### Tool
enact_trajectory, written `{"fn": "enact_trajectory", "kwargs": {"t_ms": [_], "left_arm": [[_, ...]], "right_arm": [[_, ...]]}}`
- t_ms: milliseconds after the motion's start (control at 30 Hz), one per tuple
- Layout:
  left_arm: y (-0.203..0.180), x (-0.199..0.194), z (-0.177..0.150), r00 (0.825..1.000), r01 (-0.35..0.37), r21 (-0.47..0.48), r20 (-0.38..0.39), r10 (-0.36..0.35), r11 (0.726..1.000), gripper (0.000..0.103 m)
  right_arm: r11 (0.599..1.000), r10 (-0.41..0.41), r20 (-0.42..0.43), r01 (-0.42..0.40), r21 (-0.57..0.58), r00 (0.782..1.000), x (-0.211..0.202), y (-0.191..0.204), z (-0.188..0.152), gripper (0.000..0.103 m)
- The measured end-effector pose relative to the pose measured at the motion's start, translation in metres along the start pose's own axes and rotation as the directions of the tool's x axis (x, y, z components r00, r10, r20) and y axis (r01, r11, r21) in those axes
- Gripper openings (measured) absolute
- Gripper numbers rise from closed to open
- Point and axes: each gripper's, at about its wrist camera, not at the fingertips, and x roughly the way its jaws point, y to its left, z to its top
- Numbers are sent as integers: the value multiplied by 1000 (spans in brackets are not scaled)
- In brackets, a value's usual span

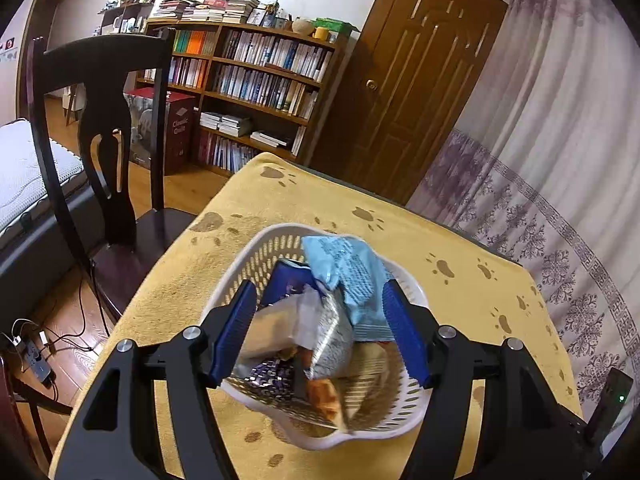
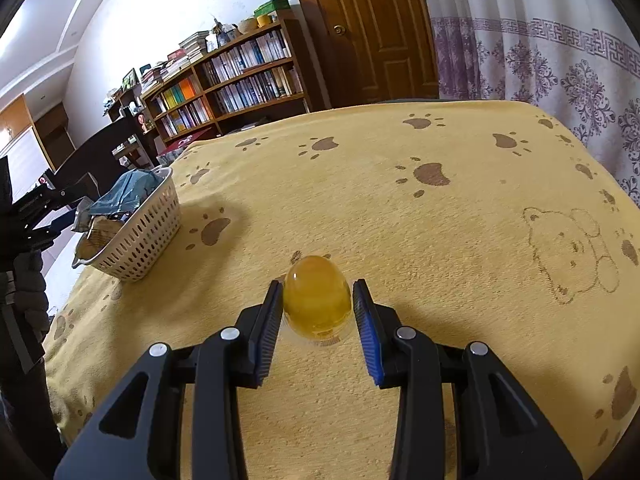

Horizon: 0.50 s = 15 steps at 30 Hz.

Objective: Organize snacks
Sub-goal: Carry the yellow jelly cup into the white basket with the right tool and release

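Note:
A white perforated basket [image 1: 362, 434] on the yellow paw-print cloth [image 1: 304, 196] holds several snack packets: a light blue one [image 1: 352, 268] on top, a dark blue one [image 1: 288, 280] and a silver one [image 1: 332, 340]. My left gripper [image 1: 318, 286] hovers over the basket, open wide with nothing gripped. In the right wrist view a yellow dome-shaped jelly cup [image 2: 318, 300] rests on the cloth [image 2: 440, 240]. My right gripper [image 2: 317, 284] has its blue pads pressed against both sides of the cup. The basket [image 2: 140, 240] stands far left there.
A dark wooden chair [image 1: 104, 128] stands off the table's left edge. Cables and a power strip [image 1: 36, 356] lie on the floor below. A bookshelf [image 1: 256, 88], a brown door [image 1: 416, 92] and curtains [image 1: 560, 184] lie beyond the far edge.

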Motion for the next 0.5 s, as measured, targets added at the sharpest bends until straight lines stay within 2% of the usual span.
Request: {"fn": "enact_trajectory", "kwargs": {"t_ms": [133,267,400,500], "left_arm": [[7,-13,5,998,-33,-4,46,33,999,67],[11,-26,9,989,-109,2,97,108,994,67],[11,-38,12,982,-134,3,135,133,991,67],[9,-49,14,974,-154,7,167,151,988,68]], "right_arm": [[1000,19,-8,-19,-7,1000,1,9,0,36],[998,62,-16,-63,-15,998,2,26,7,36],[992,112,-13,-112,-61,994,2,59,22,36],[979,155,-7,-155,-134,988,3,99,38,36]]}}
